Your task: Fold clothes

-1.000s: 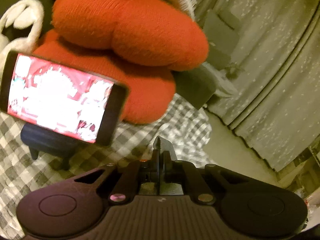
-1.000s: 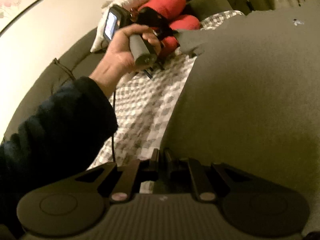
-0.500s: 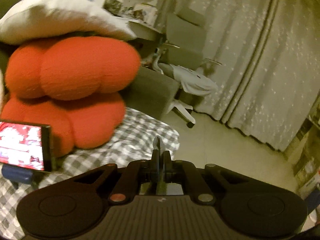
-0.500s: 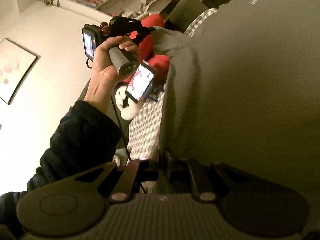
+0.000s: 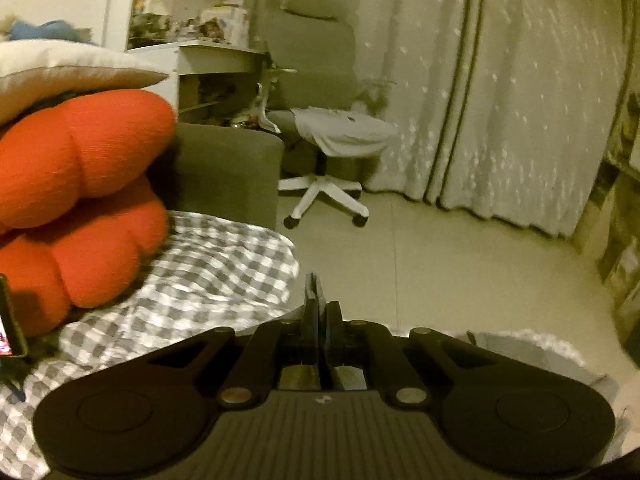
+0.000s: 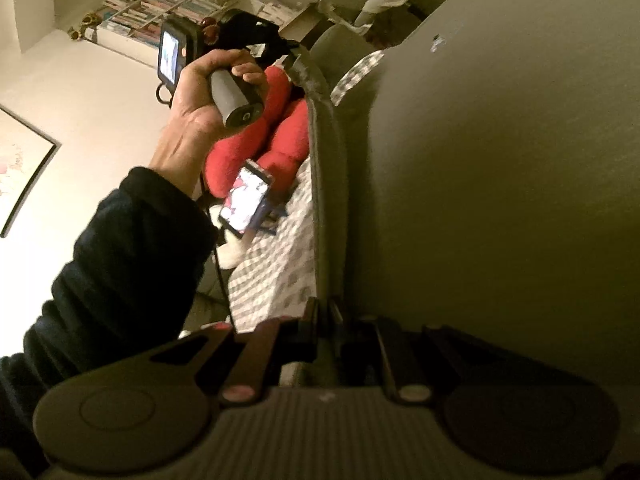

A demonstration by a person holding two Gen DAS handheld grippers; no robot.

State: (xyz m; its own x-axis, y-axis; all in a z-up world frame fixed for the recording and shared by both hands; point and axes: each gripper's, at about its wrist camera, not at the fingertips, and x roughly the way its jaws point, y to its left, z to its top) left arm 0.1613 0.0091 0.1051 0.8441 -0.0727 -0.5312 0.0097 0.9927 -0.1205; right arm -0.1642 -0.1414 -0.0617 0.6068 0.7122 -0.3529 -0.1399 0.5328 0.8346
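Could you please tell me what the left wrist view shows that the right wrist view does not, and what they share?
Only the left wrist view shows the office chair, the curtains and the floor.

Only the right wrist view shows the left hand, its dark sleeve, the grey garment stretched between both tongs, and a bookshelf.

Both show the red cushion, the checked sheet and the lit phone.

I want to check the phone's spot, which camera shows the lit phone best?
The right wrist view: the phone shows its whole lit screen, propped below the red cushion on the checked sheet. The left wrist view catches only its edge at the frame's left border.
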